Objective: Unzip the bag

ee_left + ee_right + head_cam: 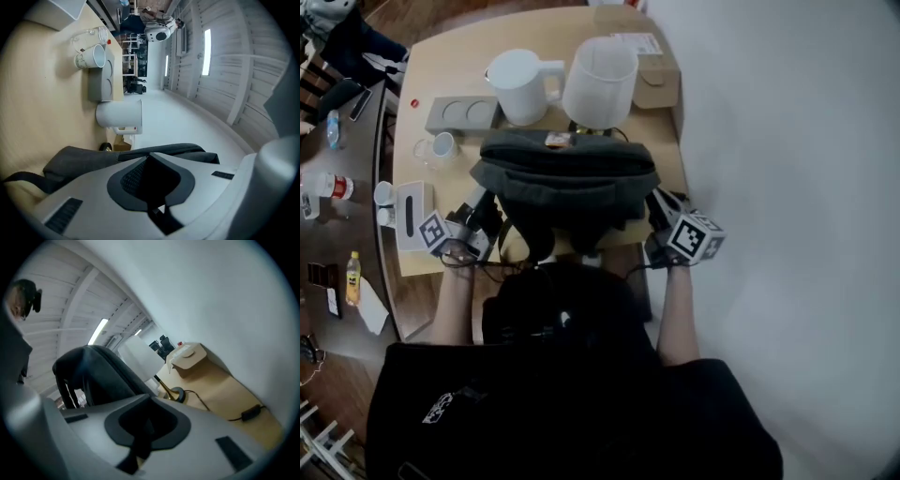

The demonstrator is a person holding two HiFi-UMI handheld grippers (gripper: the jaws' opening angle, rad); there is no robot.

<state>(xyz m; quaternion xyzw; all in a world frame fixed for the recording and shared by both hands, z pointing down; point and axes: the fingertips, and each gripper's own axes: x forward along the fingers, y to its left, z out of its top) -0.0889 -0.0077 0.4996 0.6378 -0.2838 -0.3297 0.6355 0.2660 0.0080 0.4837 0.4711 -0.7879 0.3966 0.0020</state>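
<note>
The bag is laid near the front edge of the wooden table. The table's right edge is met by a white wall, so little room is left beside the right gripper. The left gripper is hemmed in by a white box just beside it.

Both pairs of jaws are drawn together on the bag at its lower corners, but what exactly is pinched is hard to make out. The bag's lower middle is hidden by the person's head, and no zipper can be picked out.

Behind the bag a white kettle, a frosted jug and a cardboard box are crowded together.
</note>
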